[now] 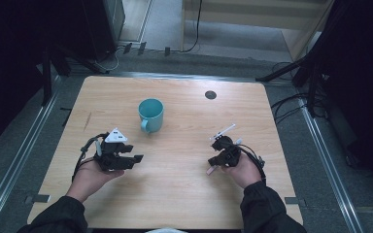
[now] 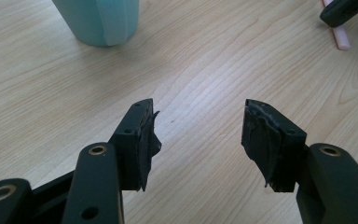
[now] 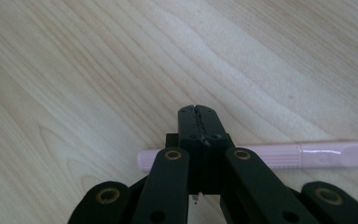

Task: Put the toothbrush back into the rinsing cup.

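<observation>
My left gripper (image 1: 134, 153) (image 2: 198, 135) hovers low over the wooden table (image 1: 184, 194) at the left, open, with only bare wood between its pads. A teal mug (image 1: 151, 114) (image 2: 100, 21) stands upright beyond it, handle toward the person. At the right, my right gripper (image 1: 222, 151) (image 3: 199, 112) is shut, its pad tips pressed together. A pink pen (image 3: 279, 156) (image 1: 211, 170) (image 2: 341, 38) with a white end runs crosswise right behind those pads, hidden where the jaws cross it. I cannot tell whether it is pinched or just lies under them.
A dark round hole (image 1: 211, 94) sits in the tabletop at the far right. Cables and stand legs lie on the floor around the table. Metal rails run along both sides.
</observation>
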A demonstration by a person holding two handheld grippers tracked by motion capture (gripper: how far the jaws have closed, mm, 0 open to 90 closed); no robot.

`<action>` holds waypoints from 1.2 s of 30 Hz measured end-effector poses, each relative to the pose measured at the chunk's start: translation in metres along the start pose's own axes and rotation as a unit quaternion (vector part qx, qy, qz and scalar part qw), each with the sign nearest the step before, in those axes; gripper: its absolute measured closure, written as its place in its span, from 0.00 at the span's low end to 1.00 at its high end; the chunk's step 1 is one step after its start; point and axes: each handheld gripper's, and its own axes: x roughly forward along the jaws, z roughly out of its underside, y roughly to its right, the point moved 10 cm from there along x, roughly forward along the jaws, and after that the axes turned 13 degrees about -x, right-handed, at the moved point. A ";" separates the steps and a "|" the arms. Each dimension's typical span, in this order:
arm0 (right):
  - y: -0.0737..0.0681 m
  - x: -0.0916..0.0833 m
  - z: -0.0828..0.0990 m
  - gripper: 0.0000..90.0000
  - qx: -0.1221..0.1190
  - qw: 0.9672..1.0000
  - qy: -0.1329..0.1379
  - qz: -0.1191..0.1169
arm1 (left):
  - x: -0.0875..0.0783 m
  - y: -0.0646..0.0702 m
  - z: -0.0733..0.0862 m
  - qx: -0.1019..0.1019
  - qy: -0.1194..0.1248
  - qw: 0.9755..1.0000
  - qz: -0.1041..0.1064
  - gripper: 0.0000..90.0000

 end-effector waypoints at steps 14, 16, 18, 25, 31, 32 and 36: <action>0.008 -0.026 -0.001 0.96 0.038 0.998 0.048 0.006 | -0.001 0.003 0.001 0.000 -0.002 1.000 0.003 0.49; 0.015 -0.031 0.000 0.93 0.047 0.997 0.052 0.021 | -0.001 0.004 0.001 0.000 -0.003 1.000 0.004 0.48; 0.020 -0.033 0.003 0.90 0.064 0.997 0.045 0.027 | -0.002 0.005 0.001 -0.001 -0.007 1.000 0.002 0.47; 0.039 -0.033 0.014 0.76 0.124 0.989 0.005 0.080 | -0.005 0.013 0.004 0.008 -0.010 1.000 0.005 0.46; 0.050 -0.033 0.018 0.69 0.182 0.977 -0.028 0.104 | -0.005 0.013 0.004 0.013 -0.011 1.000 0.011 0.47; 0.050 -0.032 0.017 0.68 0.195 0.975 -0.035 0.103 | -0.004 0.011 0.005 0.013 -0.013 1.000 0.013 0.47; 0.051 -0.031 0.015 0.68 0.233 0.968 -0.039 0.090 | -0.003 0.011 0.004 0.014 -0.012 1.000 0.016 0.47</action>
